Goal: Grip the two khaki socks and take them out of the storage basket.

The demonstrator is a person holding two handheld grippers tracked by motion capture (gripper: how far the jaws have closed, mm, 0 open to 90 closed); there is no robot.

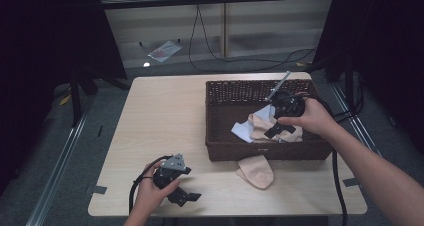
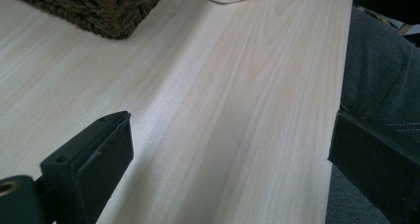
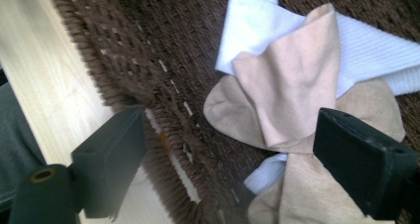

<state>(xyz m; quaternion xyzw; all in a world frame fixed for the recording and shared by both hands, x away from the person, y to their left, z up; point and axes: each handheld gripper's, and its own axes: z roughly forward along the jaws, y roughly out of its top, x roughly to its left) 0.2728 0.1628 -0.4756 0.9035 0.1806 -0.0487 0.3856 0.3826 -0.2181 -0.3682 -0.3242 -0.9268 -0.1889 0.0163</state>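
Your right tool (image 1: 281,128) is hanging spread wide over basket (image 1: 235,148), above peach sock (image 3: 292,85). You are risking grabbing white sock (image 3: 366,50) too. Left tool (image 1: 182,195), spread, is resting near basket on bench (image 1: 165,116). Another peach sock (image 1: 256,170) is lying just outside basket.

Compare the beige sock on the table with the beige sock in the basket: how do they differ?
The beige sock on the table lies alone and fairly flat on the bare wood, in front of the wicker basket. The beige sock in the basket is crumpled and folded, overlapping white socks, with the open right gripper just above it. Both share the same pale beige colour and look like soft fabric.
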